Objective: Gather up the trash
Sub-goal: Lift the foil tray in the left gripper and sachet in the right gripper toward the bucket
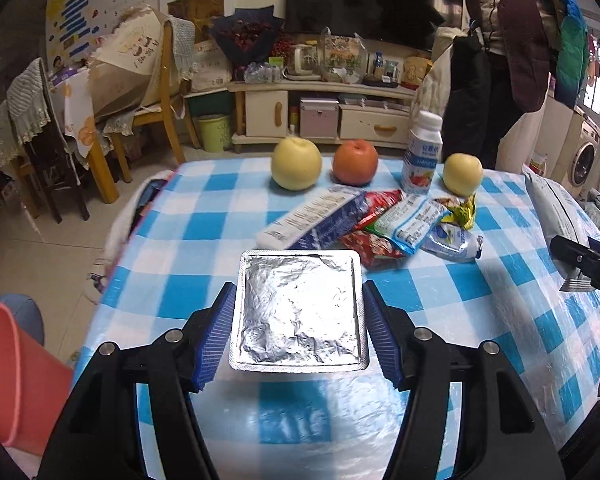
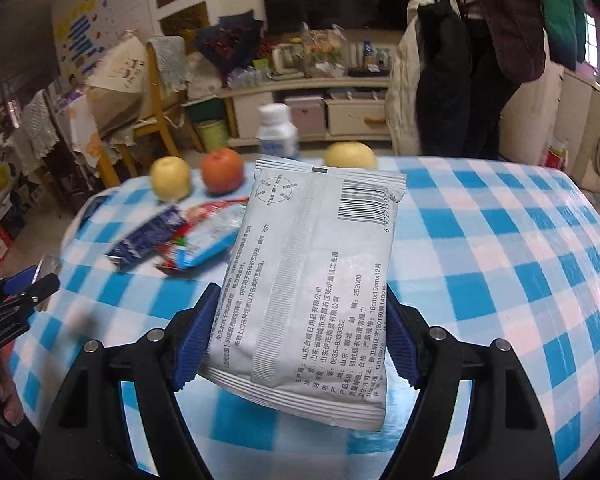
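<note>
Trash in both our grippers: left gripper (image 1: 299, 322) clamps a foil tray (image 1: 300, 308), right gripper (image 2: 300, 336) grips a white packet (image 2: 312, 280), above the checkered table (image 1: 500, 280)

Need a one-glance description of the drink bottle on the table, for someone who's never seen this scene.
Start at the blue-and-white checked table and look along its far edge, where three round fruits sit in a row. The bottle stands upright between the orange-red fruit and the right-hand yellow fruit. It is the only upright thing there: white, white-capped, blue label.
</note>
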Demonstrator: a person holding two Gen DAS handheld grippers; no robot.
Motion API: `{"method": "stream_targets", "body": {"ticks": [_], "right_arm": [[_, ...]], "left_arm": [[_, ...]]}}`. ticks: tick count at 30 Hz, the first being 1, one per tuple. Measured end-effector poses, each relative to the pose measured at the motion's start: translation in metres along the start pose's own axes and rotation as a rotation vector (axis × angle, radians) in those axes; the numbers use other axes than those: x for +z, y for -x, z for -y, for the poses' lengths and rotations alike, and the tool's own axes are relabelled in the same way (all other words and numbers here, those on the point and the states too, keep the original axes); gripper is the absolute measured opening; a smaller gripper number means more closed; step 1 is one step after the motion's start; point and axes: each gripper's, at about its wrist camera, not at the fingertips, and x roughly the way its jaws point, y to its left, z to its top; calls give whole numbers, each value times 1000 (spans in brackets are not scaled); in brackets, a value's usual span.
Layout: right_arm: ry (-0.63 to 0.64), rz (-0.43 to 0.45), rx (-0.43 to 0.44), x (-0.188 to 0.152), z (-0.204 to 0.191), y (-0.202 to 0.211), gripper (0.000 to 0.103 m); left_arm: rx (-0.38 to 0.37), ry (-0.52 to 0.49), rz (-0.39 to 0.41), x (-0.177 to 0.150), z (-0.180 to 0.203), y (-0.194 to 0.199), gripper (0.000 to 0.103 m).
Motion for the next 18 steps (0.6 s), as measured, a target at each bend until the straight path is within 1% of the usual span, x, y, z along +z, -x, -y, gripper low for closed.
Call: {"method": "stream_targets", "body": {"ticks": [5,9,18], "right_arm": [[71,41,95,13,-52,15,76],[132,58,169,22,-94,21,76],[238,61,329,34,-183,26,76]], "left_arm": [[58,25,44,3,-28,34,63],[107,60,60,2,-57,55,63],[220,158,84,-10,-126,92,63]]}}
